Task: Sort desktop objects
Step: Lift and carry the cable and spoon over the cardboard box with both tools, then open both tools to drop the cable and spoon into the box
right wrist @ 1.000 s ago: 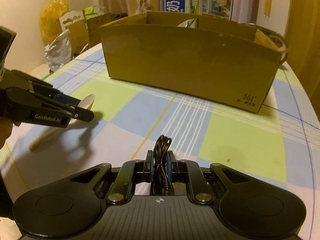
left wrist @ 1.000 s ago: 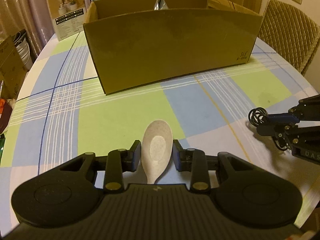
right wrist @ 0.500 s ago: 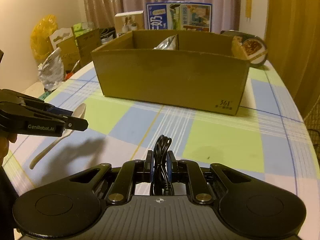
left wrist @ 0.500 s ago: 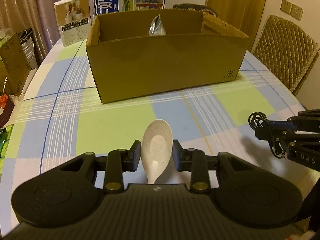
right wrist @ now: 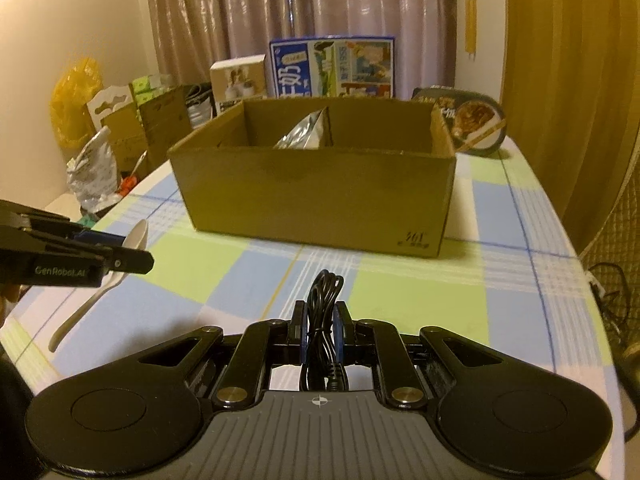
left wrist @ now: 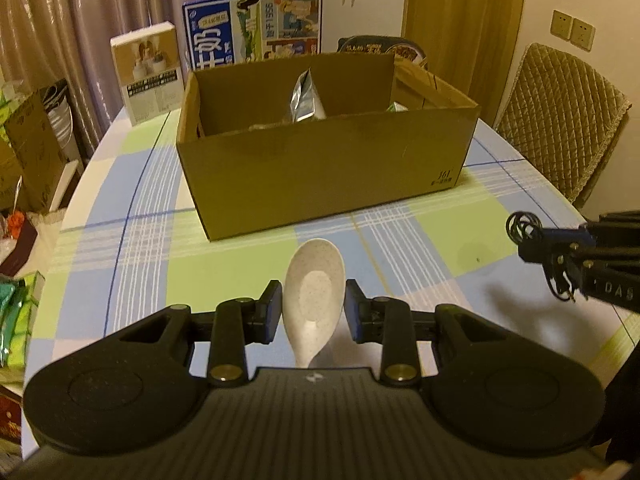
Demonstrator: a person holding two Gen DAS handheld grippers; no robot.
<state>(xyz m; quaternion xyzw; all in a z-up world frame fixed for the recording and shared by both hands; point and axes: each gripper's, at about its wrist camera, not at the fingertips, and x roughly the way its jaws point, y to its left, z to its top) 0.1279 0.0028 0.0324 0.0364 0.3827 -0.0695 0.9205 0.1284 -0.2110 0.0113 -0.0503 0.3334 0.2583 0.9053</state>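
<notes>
My left gripper (left wrist: 314, 304) is shut on a white speckled spoon (left wrist: 315, 286), bowl pointing forward, held above the checked tablecloth. My right gripper (right wrist: 319, 330) is shut on a coiled black cable (right wrist: 324, 312). An open cardboard box (left wrist: 320, 172) with inner dividers stands ahead on the table, with a silver foil pouch (left wrist: 306, 96) in it. In the right wrist view the left gripper (right wrist: 132, 258) is at the left with the spoon (right wrist: 100, 284). In the left wrist view the right gripper (left wrist: 536, 246) is at the right with the cable (left wrist: 520, 226).
Behind the box stand a blue milk carton (left wrist: 256, 32), a small white carton (left wrist: 146, 70) and a noodle bowl (right wrist: 468, 122). A quilted chair (left wrist: 560, 120) is at the right. Boxes and bags (right wrist: 112, 132) crowd the table's left side.
Both grippers have risen and drawn back with their loads; the box now shows from higher up, its inside visible.
</notes>
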